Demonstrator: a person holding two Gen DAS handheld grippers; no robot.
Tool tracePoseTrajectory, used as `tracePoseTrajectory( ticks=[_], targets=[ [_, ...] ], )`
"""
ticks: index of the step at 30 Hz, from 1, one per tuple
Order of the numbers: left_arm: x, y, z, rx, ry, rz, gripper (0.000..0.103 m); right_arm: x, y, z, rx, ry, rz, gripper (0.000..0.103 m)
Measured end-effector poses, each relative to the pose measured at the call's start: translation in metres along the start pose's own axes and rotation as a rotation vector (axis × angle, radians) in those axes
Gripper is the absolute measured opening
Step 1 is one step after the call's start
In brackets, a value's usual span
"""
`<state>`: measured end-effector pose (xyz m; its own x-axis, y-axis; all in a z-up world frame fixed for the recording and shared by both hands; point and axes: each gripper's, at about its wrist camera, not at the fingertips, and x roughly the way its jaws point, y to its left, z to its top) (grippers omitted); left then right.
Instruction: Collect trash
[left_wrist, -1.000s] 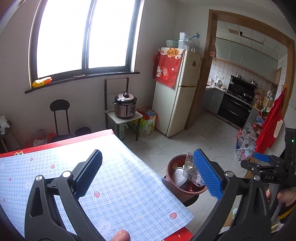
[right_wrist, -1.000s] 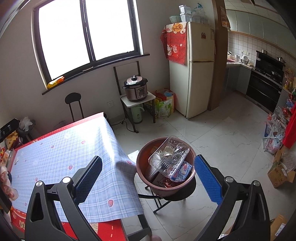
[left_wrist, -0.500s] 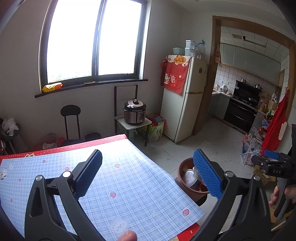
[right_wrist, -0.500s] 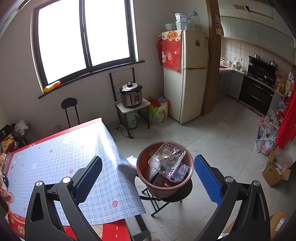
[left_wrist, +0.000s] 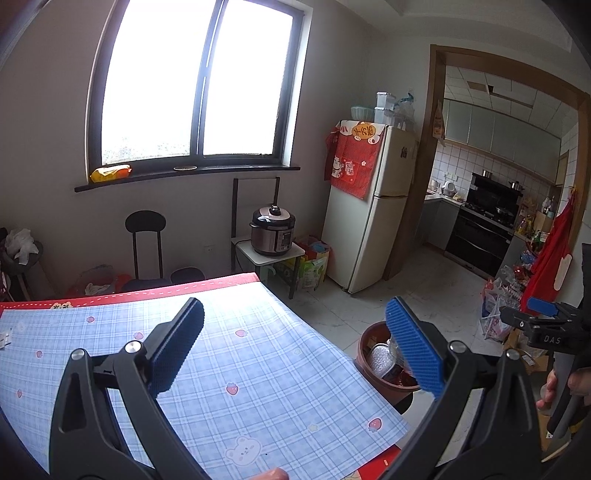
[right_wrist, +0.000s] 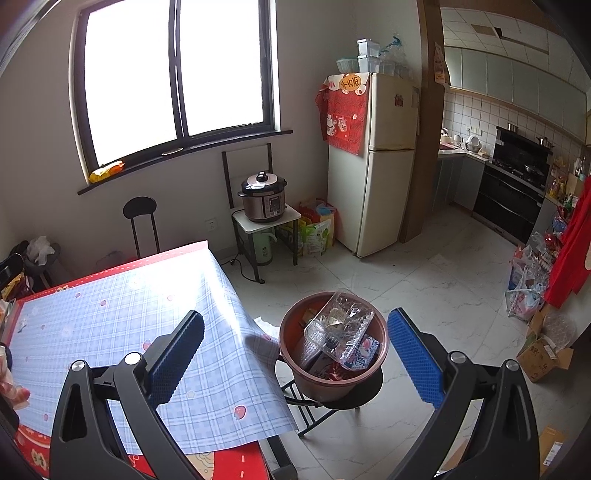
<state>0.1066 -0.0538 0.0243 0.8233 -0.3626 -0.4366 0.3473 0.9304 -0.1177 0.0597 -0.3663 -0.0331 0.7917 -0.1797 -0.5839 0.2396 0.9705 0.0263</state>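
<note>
Holding both tools above the table, I see my left gripper with its fingers spread wide and nothing between them, and my right gripper just the same. The trash I can see is all in the brown bin, which sits on a black stool just off the table's right corner; a clear plastic clamshell lies tilted across the top, over wrappers.

The clamshell looks the likeliest trouble: it rides at rim height, so I judge that another piece dropped on it, or a knock to the stool, could tip it onto the floor. The blue plaid cloth overhangs the corner near the bin, and a finger catching that edge might drag it.

From the left, there is a black chair under the window, a pressure cooker on a small stand, a cream fridge draped in red, then the kitchen doorway and pale tiled floor.
</note>
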Motion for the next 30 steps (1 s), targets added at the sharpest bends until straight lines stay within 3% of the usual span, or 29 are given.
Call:
tracePoseTrajectory(
  ticks=[30],
  targets=[
    [0.006,-0.003,-0.002,-0.008,0.011,0.015,0.097,-0.013,-0.009,0.008,0.010,-0.045,-0.044,0.097]
  ],
)
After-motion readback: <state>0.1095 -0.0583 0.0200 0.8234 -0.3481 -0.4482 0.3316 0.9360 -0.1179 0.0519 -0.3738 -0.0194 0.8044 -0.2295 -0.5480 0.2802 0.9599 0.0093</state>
